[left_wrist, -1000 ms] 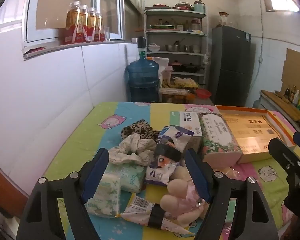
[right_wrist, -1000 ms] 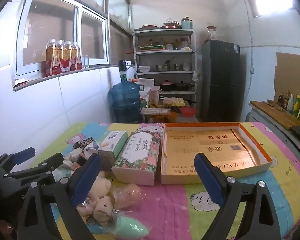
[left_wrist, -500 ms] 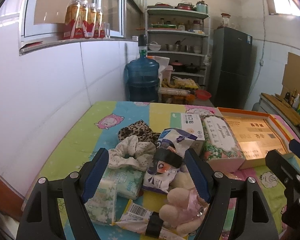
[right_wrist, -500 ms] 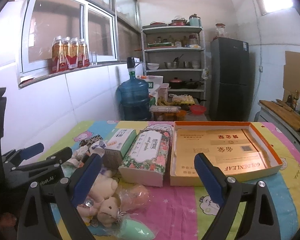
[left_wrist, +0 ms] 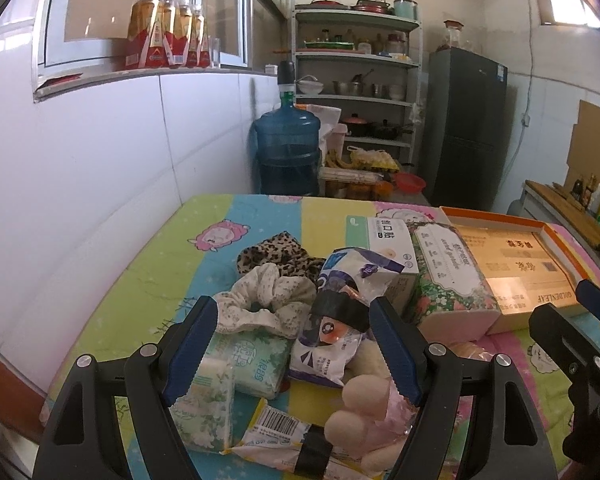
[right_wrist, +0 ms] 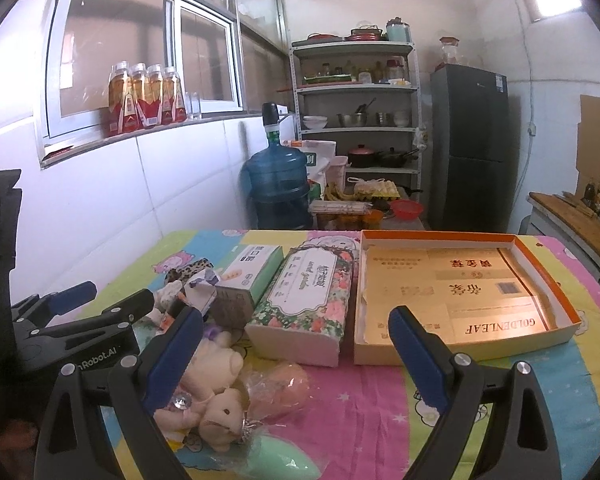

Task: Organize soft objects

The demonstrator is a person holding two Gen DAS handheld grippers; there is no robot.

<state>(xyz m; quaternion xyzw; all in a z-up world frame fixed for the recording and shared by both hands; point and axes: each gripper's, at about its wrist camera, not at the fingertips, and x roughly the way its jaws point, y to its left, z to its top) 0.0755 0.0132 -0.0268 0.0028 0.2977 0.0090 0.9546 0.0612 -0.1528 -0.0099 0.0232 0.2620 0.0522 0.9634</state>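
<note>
Both grippers, left (left_wrist: 292, 350) and right (right_wrist: 296, 354), hover spread wide and empty; soft things crowd the near-left table (right_wrist: 380, 400); the far-right orange box (right_wrist: 540, 264) lies empty.

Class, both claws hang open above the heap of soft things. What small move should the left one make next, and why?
Probably lower the left claw onto the white scrunchie: it lies on top of the heap, between the open fingers, while the orange box sits empty.
</note>
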